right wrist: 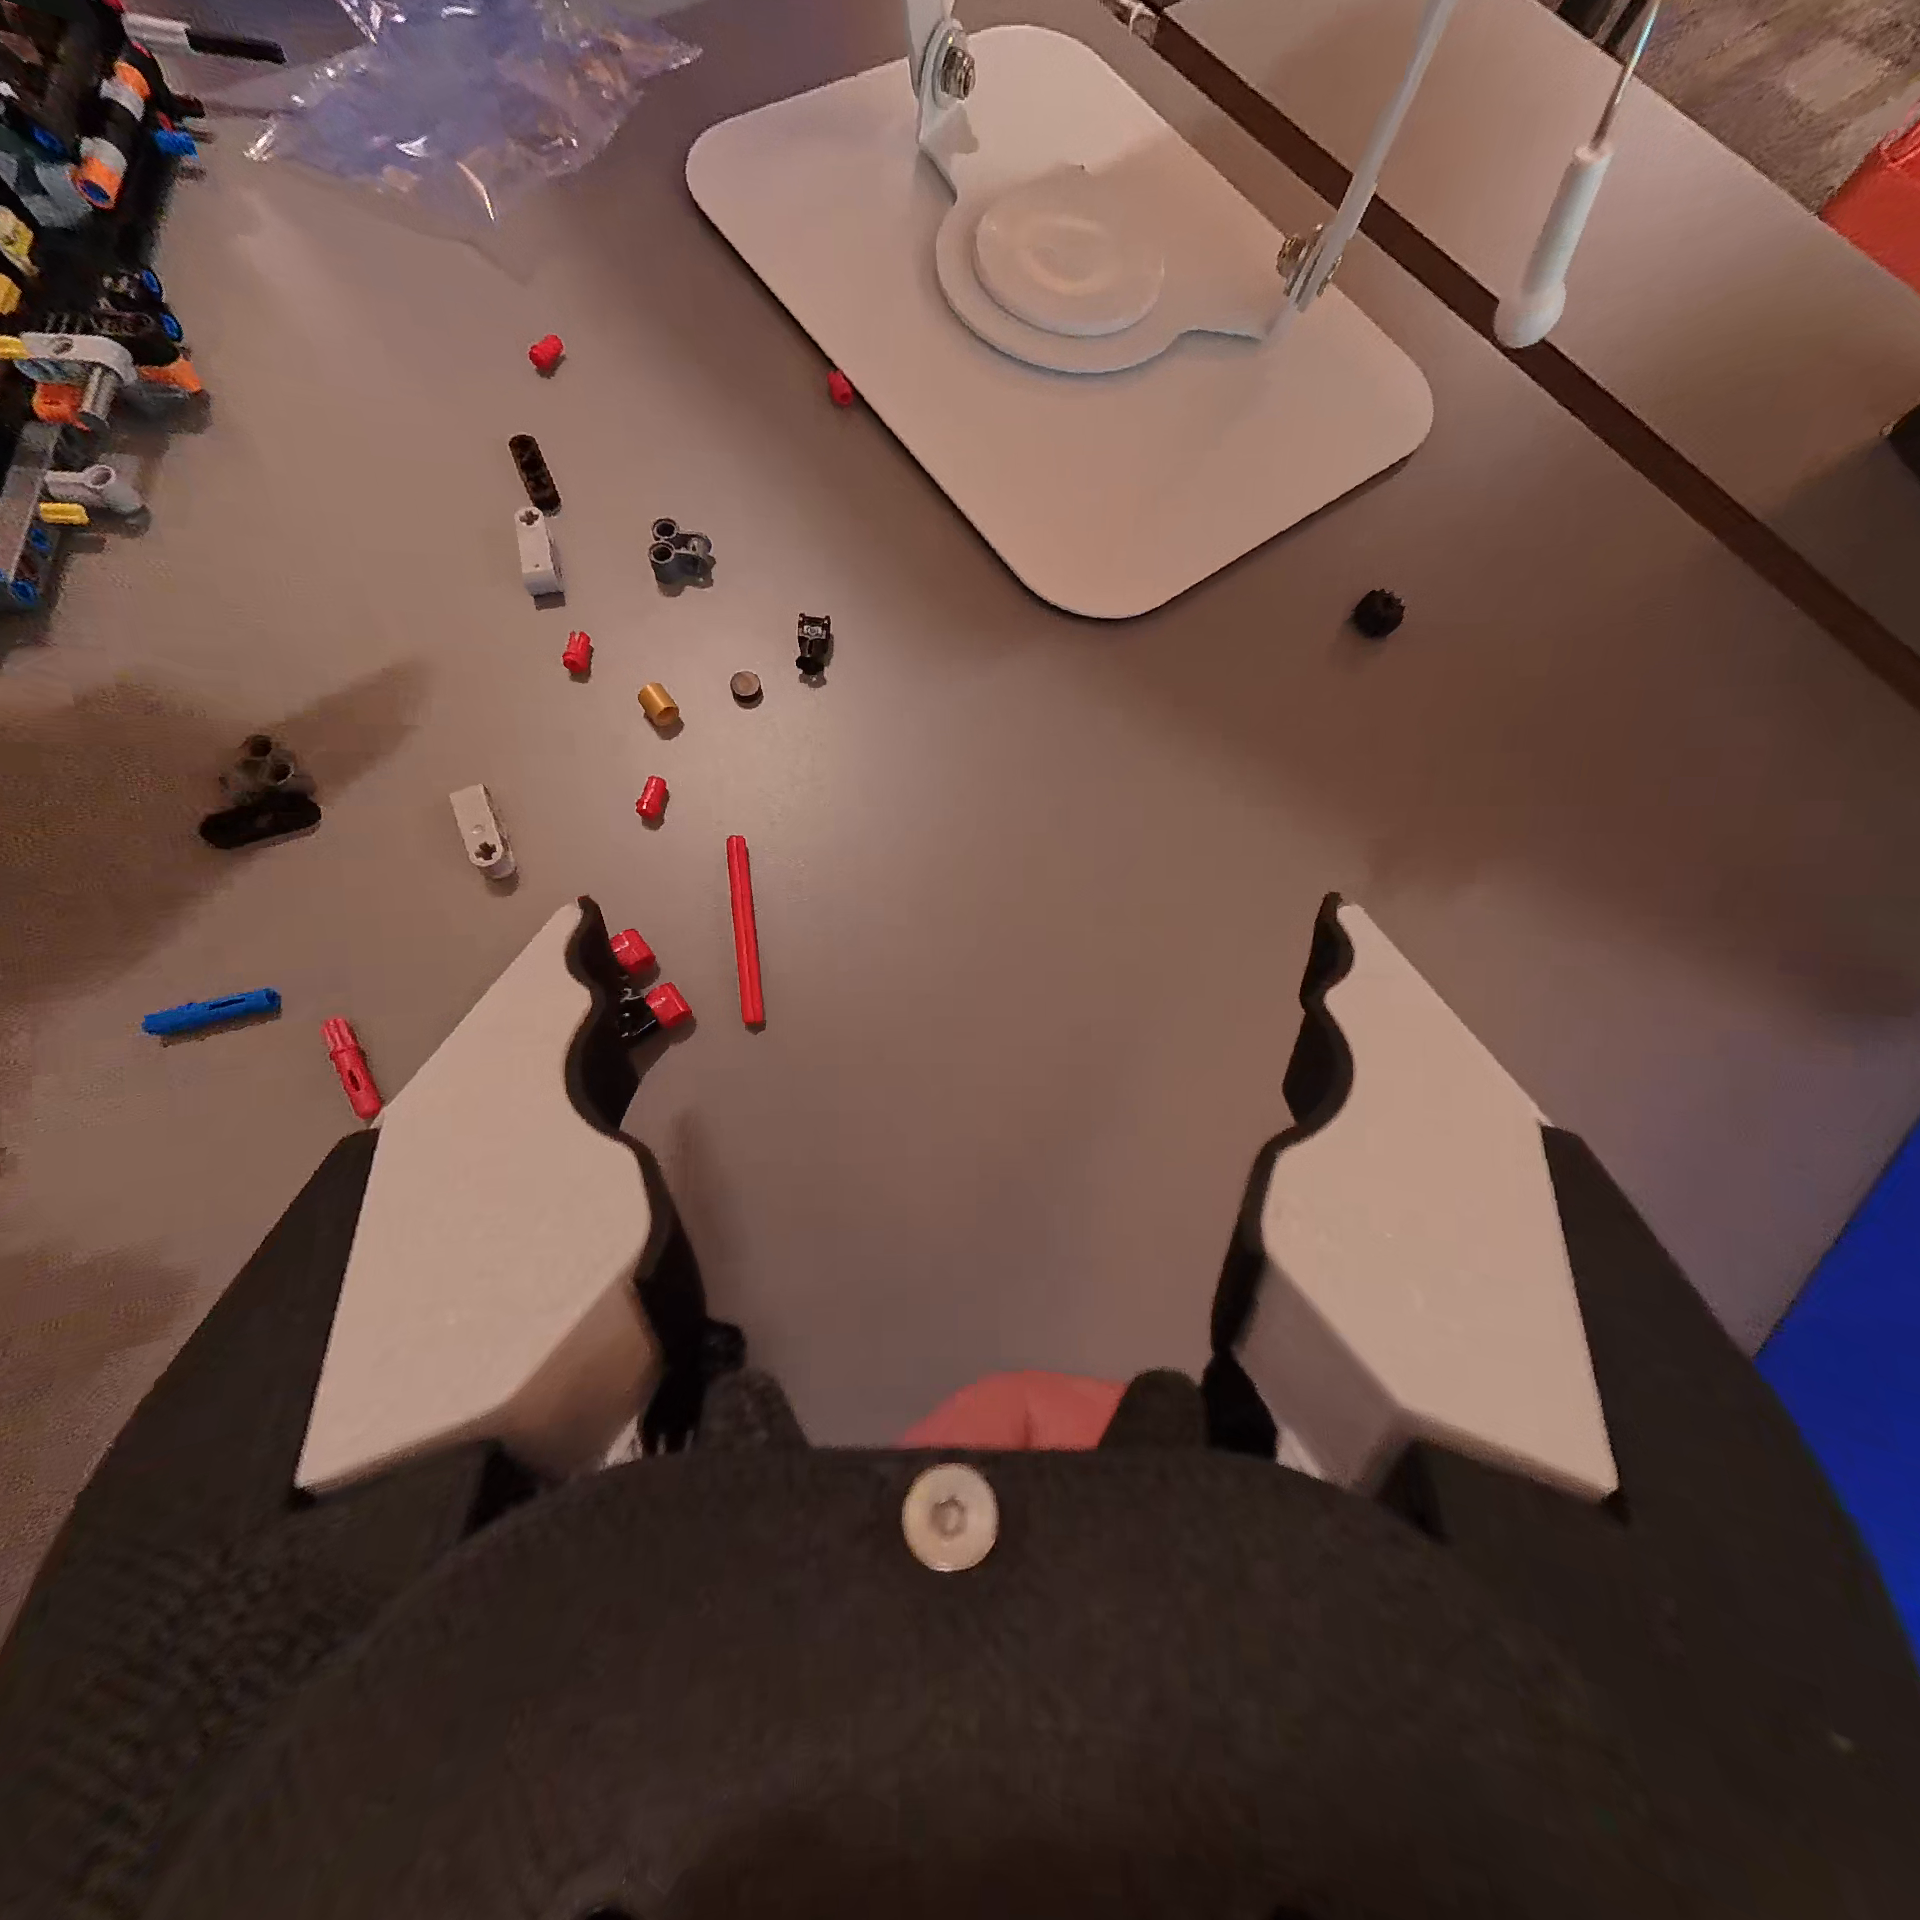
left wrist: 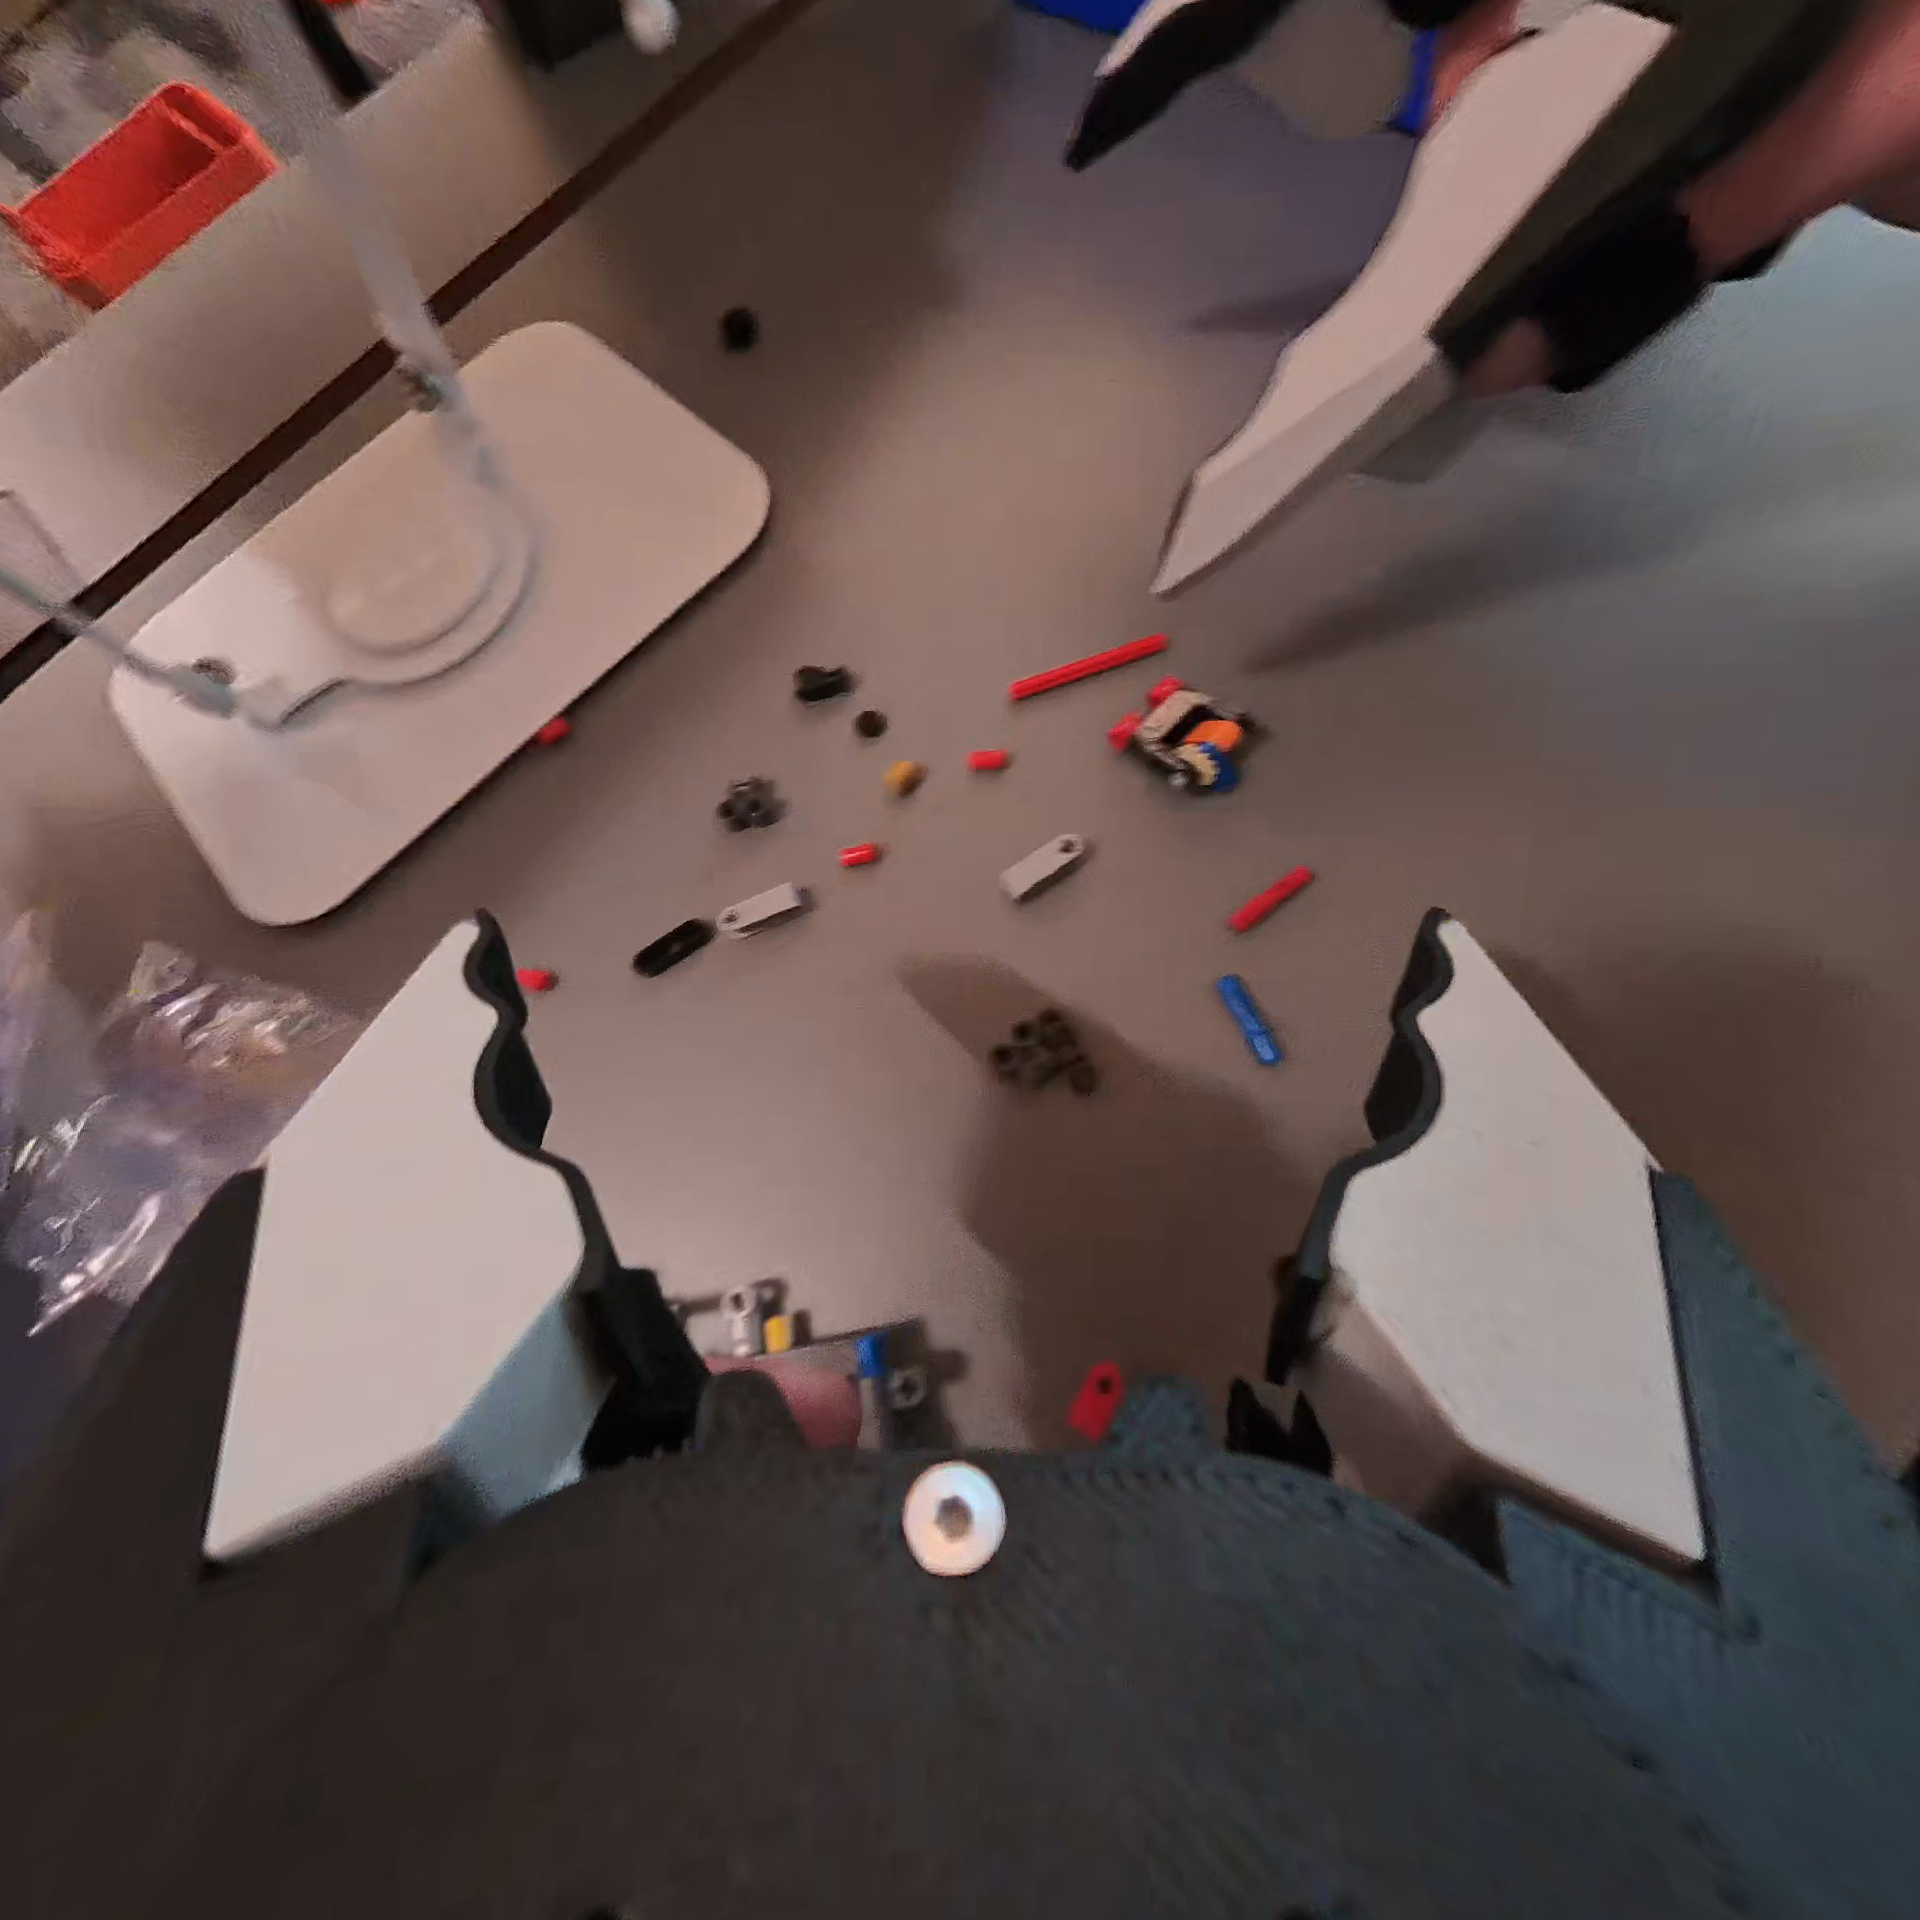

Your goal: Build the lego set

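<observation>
Both tools hang above a grey-brown worktop [right wrist: 1039, 831] scattered with loose lego pieces. The left tool [left wrist: 961, 935] stands spread, nothing between its jaws; the right tool [right wrist: 956, 914] likewise stands spread and empty. Between the right tool's fingers the surface lies bare, and open room runs ahead to a lone black gear [right wrist: 1379, 613]. A long red axle [right wrist: 744, 930] lies just inside its left finger, beside a small subassembly with red ends [right wrist: 646, 977]. A blue pin [right wrist: 211, 1012], a gold bush [right wrist: 657, 703] and two grey connectors [right wrist: 538, 551] sit well apart to the left. The partly built model [right wrist: 83, 312] occupies the far left edge, near a clear plastic bag [right wrist: 468, 94]. A white lamp base [right wrist: 1060, 343] bounds the far side, touching a dark seam [right wrist: 1558, 364] across the worktop. An orange bin [left wrist: 135, 192] stands beyond.
</observation>
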The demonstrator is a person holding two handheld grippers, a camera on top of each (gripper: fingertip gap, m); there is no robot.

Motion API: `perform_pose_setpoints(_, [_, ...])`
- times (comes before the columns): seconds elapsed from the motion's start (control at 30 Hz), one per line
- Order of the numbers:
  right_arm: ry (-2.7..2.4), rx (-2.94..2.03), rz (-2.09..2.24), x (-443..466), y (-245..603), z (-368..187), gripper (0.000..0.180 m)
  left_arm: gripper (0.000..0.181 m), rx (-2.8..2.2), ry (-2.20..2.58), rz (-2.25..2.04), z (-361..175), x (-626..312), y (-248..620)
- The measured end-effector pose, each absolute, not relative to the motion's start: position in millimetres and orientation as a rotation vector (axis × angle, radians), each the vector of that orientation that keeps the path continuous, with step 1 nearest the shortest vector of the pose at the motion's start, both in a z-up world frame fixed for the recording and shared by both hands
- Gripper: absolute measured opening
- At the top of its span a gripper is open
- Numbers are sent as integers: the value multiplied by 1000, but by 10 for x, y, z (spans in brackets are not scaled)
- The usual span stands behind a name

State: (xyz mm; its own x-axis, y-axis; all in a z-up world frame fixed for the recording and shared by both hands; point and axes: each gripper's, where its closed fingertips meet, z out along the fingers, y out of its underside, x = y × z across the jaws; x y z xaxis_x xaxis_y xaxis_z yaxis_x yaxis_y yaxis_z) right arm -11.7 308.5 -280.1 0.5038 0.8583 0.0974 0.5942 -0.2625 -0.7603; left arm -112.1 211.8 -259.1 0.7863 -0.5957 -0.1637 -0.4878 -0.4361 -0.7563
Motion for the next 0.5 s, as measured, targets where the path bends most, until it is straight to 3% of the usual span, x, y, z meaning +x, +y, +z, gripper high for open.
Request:
perform_pose_setpoints(0.13, [-1197,-1975,432,-109,3075,-2801,127,147,-2087,810,-151,-2562,-1018,2111])
perform_pose_setpoints(0.23, [-1199,-1966,432,-114,3067,-2769,127,150,-2106,723,-233,-2470,-1216,2132])
perform_pose_setpoints(0.5, [-1198,-1965,440,-111,3012,-2726,128,155,-2088,425,-67,-1959,-2610,2006])
